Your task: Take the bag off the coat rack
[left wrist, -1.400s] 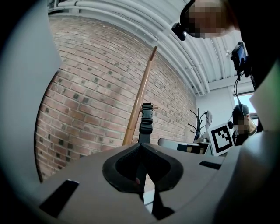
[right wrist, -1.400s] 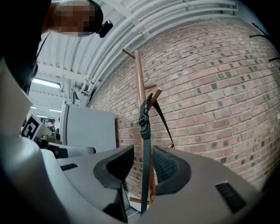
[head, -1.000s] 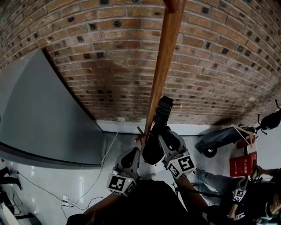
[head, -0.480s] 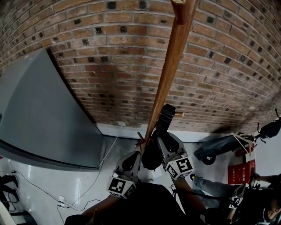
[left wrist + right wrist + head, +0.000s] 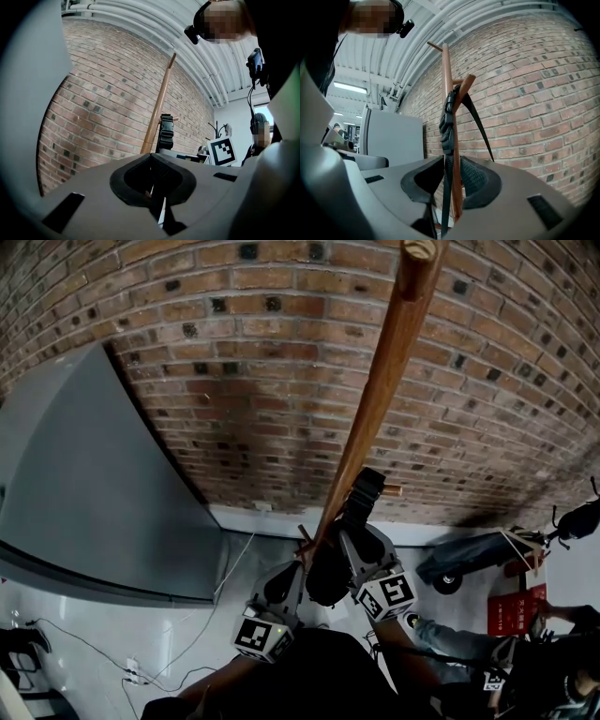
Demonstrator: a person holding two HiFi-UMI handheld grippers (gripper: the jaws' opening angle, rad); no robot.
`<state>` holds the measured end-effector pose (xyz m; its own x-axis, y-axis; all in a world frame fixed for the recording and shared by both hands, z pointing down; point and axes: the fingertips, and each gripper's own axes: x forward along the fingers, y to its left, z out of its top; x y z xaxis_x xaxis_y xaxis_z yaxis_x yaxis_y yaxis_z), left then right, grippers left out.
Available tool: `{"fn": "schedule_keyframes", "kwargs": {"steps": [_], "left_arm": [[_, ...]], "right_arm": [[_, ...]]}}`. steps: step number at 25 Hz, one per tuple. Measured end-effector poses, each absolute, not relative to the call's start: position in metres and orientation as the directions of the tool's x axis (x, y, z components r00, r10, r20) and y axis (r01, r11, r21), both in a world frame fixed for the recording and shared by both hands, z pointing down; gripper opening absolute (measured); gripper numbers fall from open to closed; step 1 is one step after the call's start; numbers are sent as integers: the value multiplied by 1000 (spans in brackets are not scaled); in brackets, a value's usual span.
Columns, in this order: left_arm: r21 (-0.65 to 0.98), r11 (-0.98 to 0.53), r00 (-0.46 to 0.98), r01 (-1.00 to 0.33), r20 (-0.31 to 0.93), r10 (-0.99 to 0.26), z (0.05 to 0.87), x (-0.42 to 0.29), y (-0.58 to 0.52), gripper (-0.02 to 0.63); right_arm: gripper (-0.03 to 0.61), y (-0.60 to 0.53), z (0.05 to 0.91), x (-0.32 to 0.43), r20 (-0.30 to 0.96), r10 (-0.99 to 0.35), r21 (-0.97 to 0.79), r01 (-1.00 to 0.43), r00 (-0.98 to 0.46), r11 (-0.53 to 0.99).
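Left gripper [image 5: 157, 187] hanging low beside rack, fingers [image 5: 135, 180] pressing together, gripping nothing. Right gripper [image 5: 449, 187] reaching higher, pinching black bag strap [image 5: 449, 126] running straight up between them. Strap looping over peg [image 5: 465, 86] on coat rack pole [image 5: 446, 75], buckle sitting just under peg. Brick wall [image 5: 234, 381] standing behind, grey cabinet [image 5: 84, 484] to left.

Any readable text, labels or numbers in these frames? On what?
No text can be read.
Red board on the floor at right: white print, too small and blurred to read.
Left marker cube, right marker cube: black-and-white square patterns only, no letters.
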<state>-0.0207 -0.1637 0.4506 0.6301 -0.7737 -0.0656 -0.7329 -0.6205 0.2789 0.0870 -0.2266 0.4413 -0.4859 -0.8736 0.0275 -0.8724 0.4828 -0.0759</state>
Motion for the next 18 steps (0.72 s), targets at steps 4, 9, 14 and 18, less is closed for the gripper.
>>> {"fn": "schedule_keyframes", "kwargs": {"steps": [4, 9, 14, 18], "left_arm": [[290, -622, 636, -727, -56, -770, 449, -17, -165, 17], [302, -626, 636, -719, -76, -768, 449, -18, -169, 17], [322, -615, 639, -720, -37, -768, 449, -17, -168, 16], [321, -609, 633, -725, -40, -773, 450, -20, -169, 17]], "right_arm": [[57, -225, 443, 83, 19, -853, -90, -850, -522, 519], [54, -228, 445, 75, 32, -839, -93, -837, -544, 539], [44, -228, 441, 77, 20, -843, -94, -840, -538, 534], [44, -227, 438, 81, 22, -848, -82, -846, -530, 527]]}}
